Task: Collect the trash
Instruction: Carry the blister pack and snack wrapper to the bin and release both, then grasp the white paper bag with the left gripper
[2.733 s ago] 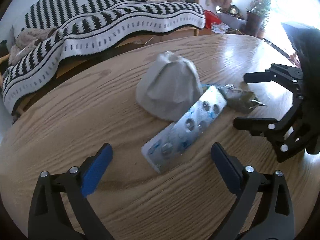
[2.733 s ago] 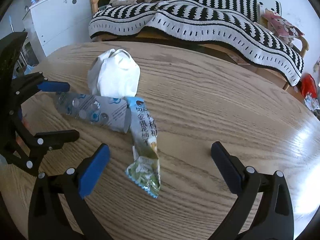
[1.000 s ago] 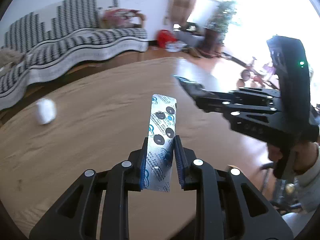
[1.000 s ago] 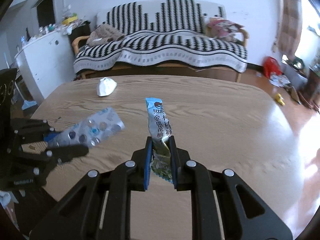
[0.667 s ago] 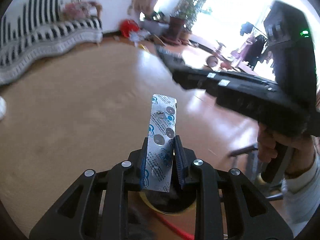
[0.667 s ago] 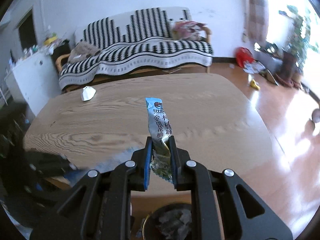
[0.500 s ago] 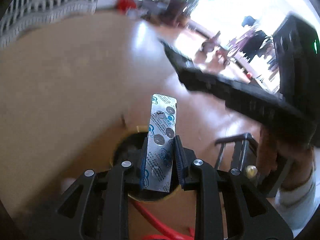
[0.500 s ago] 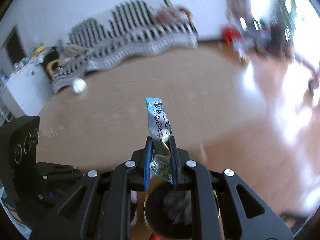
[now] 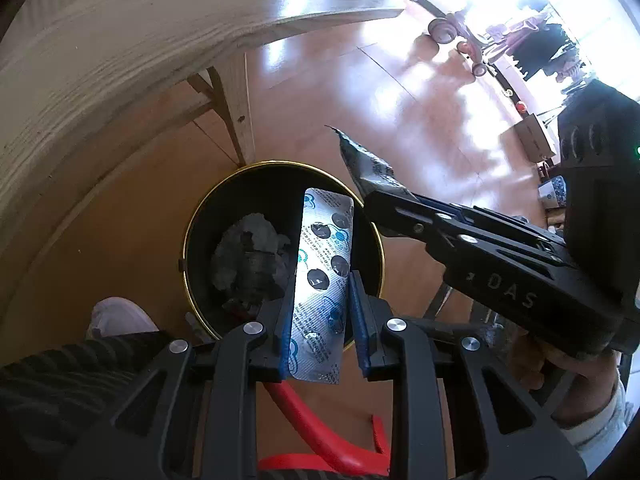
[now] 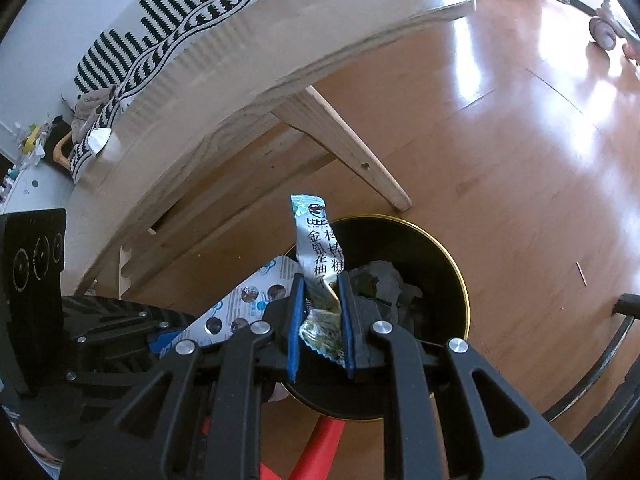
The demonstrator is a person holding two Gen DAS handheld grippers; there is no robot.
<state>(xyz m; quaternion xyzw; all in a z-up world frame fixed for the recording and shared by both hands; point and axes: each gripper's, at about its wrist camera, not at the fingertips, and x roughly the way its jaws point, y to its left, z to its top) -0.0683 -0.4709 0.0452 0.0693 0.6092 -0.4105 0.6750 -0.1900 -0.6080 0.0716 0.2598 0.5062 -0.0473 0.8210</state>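
From the left wrist: left gripper [image 9: 320,332] clamped on the lower part of a pill strip [image 9: 322,272], long axis straight out along the fingers, upper end poised over the mouth of the black bin [image 9: 192,240] with its gold rim, directly beyond and below the jaws. Crumpled paper [image 9: 248,256] already inside the bin. Right gripper [image 9: 380,204] reaching in from the right, closed on a snack wrapper [image 9: 368,168] whose free tip juts past the bin's far rim. Judged from this, left side better centred over the opening; simple release likely enough. Table [image 9: 120,40] edge and leg just behind the bin; a red object [image 9: 316,436] below the fingers, cut off and unidentifiable. From the right wrist: right gripper [image 10: 320,320] pinching the wrapper [image 10: 318,256] near its lower end, long axis upright along the fingers, bin [image 10: 460,280] right beneath, opening partly masked by the fingers. Pill strip [image 10: 244,304] slanting in from the left, held by the left gripper [image 10: 168,338], tip just beside the wrapper; contact between the two not discernible. A white wad [image 10: 98,140] lying on the table [image 10: 240,60], well apart. Bin depth and the near rim hidden behind the gripper bodies.
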